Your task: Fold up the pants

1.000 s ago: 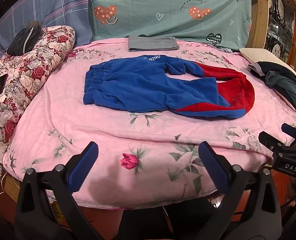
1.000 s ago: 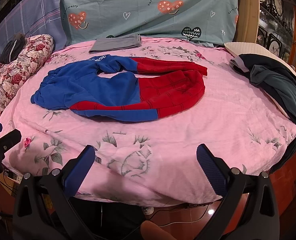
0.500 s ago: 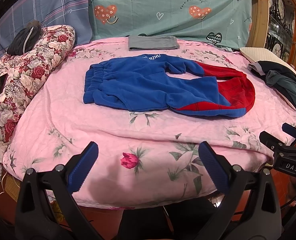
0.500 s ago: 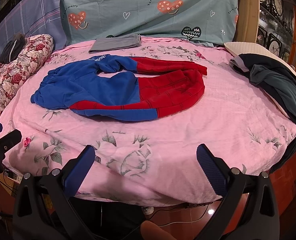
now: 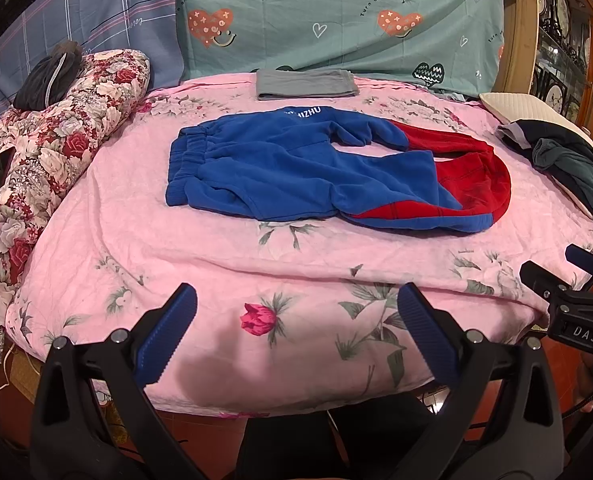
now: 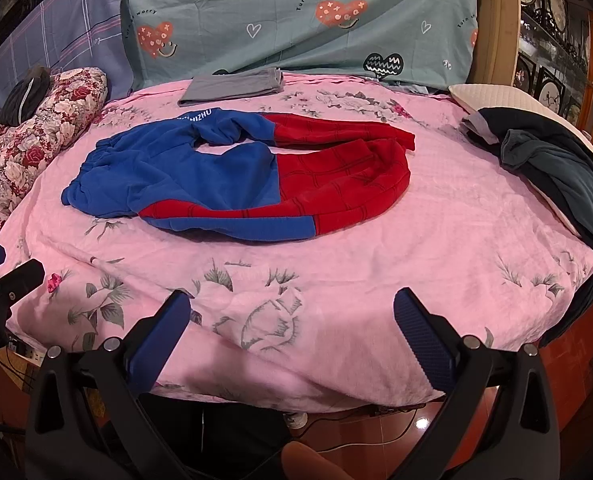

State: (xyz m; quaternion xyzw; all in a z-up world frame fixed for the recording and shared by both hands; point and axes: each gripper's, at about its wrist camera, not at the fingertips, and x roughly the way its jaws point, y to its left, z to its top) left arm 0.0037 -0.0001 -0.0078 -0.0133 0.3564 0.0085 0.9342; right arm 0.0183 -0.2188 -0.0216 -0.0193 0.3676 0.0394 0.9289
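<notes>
Black arms tipped with ribbed blue pads frame the near edge of both views: the left gripper (image 5: pixel 296 334) and the right gripper (image 6: pixel 292 336) each hover spread wide with nothing between the fingers, short of the bed's front edge and touching no cloth. The right gripper's tip also shows at the right border of the left wrist view, and the left gripper's tip at the left border of the right wrist view. Under them a pink floral sheet (image 5: pixel 200 248) covers the bed. In the middle of the sheet, well apart from both grippers, lie the pants (image 5: pixel 296 168), blue at the waistband on the left and red toward the leg ends on the right, the legs curving so a patch of pink shows between them. Just beyond them lies a folded grey cloth (image 5: pixel 304 84). A flowered quilt roll (image 5: pixel 56 132) lines the left side, dark garments (image 6: pixel 552 168) are heaped at the right, and a teal sheet with hearts (image 6: pixel 296 20) hangs behind.
</notes>
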